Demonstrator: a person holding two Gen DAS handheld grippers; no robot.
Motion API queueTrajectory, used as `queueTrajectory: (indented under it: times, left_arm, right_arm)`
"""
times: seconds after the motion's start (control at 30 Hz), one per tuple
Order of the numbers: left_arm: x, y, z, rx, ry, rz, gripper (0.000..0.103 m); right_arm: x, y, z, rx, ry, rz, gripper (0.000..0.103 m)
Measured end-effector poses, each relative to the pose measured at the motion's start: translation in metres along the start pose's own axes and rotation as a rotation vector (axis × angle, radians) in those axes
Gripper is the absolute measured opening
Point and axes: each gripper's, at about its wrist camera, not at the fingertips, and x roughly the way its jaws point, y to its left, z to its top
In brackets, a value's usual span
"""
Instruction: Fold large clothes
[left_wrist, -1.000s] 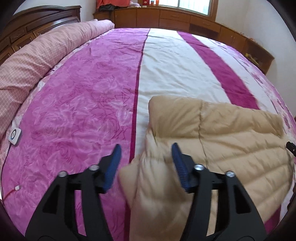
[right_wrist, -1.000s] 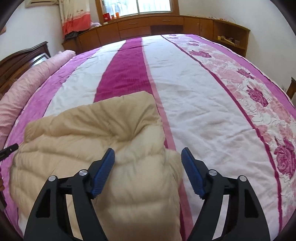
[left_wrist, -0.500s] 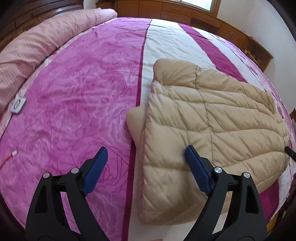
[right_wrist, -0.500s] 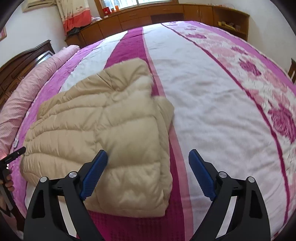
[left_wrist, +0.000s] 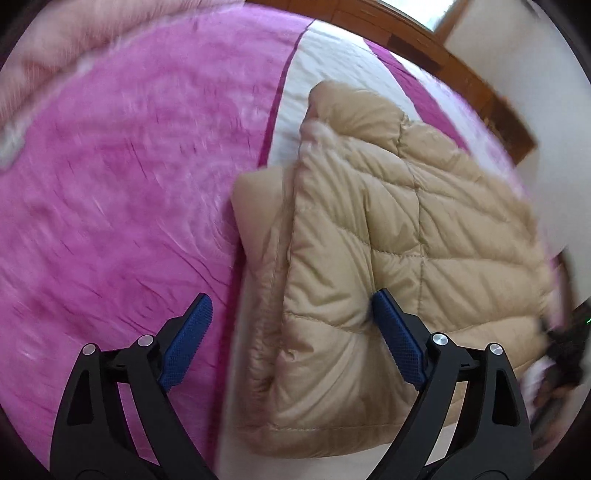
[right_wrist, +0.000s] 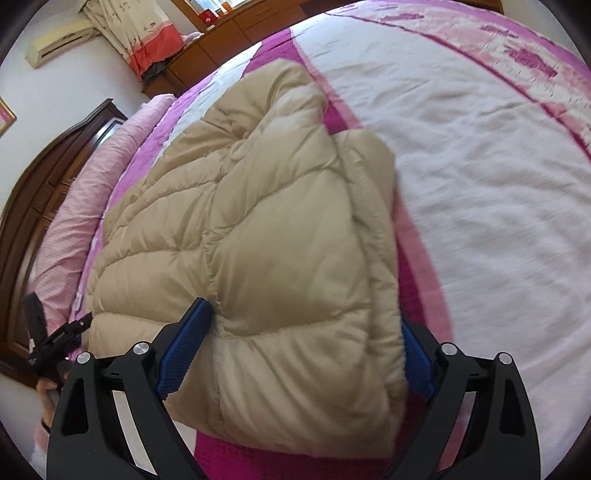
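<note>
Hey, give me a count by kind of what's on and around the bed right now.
Jacket: 1
Bedspread: 1
Pink bolster: 1
Headboard: 1
Curtain: 1
Air conditioner: 1
Grippers: 2, left, right
Total: 8

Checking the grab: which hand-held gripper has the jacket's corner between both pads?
The right hand-held gripper: its opening jaws straddle the jacket. The left hand-held gripper has one pad over the bedspread.

A puffy tan quilted jacket (right_wrist: 266, 236) of faintly glossy, smooth fabric lies on a soft pink-and-white cloth bedspread (right_wrist: 480, 192); matt black plastic claw arms carry ribbed blue pads (left_wrist: 186, 341).
</note>
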Motion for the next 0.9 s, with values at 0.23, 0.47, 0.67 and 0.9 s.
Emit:
queueTrajectory:
  times: [0.23,0.47,0.67,0.9]
  left_arm:
    - [0.007,0.013,-0.004,-0.157,0.069,-0.212,0.043]
    - [-0.024,-0.016,-0.01,-0.067,0.103,-0.153,0.024]
    - [-0.05,-0.031,-0.04,0.026,0.165,-0.093,0.024]
    - [-0.059,-0.04,-0.074,0.096,0.18,-0.019,0.039]
  right_arm:
    - [-0.01,-0.007,0.001,0.07,0.001,0.089,0.06]
    - [-0.049,-0.001,-0.002,0.048,-0.028,0.114,0.029]
    - [-0.093,-0.001,-0.032,0.038,-0.004,0.068,0.029]
    - [-0.115,-0.01,-0.076,0.055,0.023,0.046,0.029]
